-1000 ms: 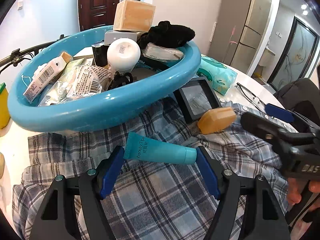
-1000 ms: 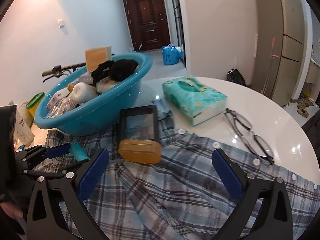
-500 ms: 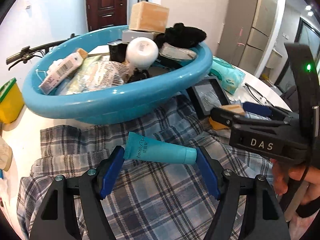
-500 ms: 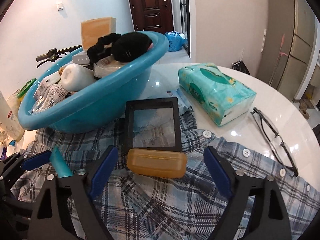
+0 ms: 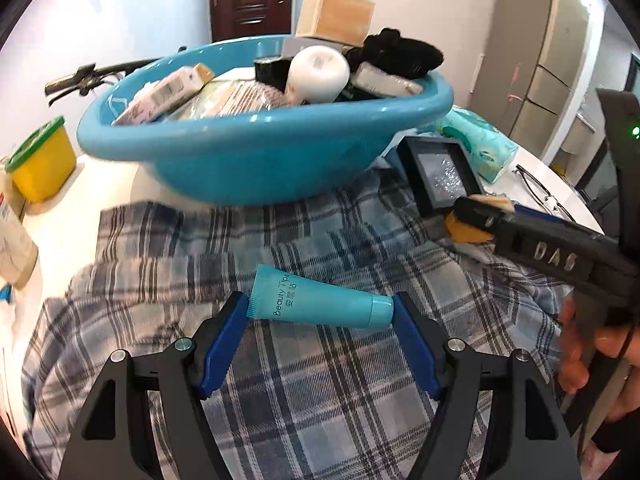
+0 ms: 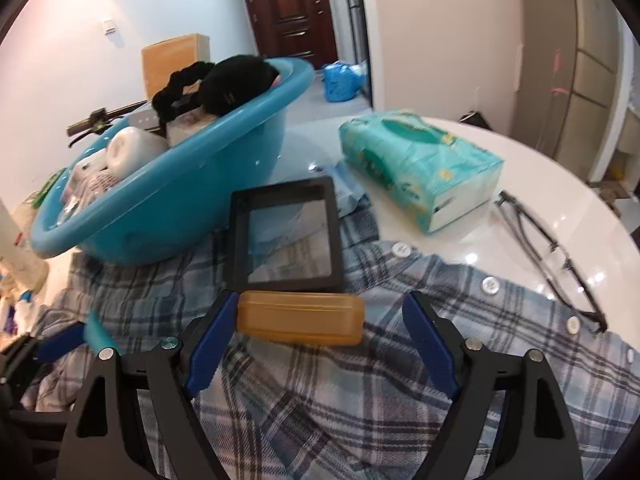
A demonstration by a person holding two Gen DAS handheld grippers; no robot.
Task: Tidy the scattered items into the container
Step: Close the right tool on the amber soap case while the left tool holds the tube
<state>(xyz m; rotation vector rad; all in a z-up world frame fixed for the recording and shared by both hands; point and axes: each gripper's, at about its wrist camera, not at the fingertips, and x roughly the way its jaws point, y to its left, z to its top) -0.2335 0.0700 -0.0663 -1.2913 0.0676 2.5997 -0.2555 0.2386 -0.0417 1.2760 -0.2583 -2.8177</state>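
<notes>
Two claws, two pickups: one tube held, one amber case about to be.

The blue basin (image 5: 264, 152), already heaped, sits beyond both claws on the plaid shirt (image 5: 320, 400) that covers the near table; the tissue pack (image 6: 420, 160) lies ahead and to the right of the right claw, the black frame (image 6: 286, 236) just past its tips. The right gripper (image 6: 316, 340) has dropped onto the amber case (image 6: 300, 318) over the last second and its jaws are closing, left pad touching the case's end, right pad not yet on it, so no grip so far. The left gripper (image 5: 320, 332) stays clenched end to end on the teal tube (image 5: 320, 300), which looks clear of the shirt, ready to carry to the basin.
</notes>
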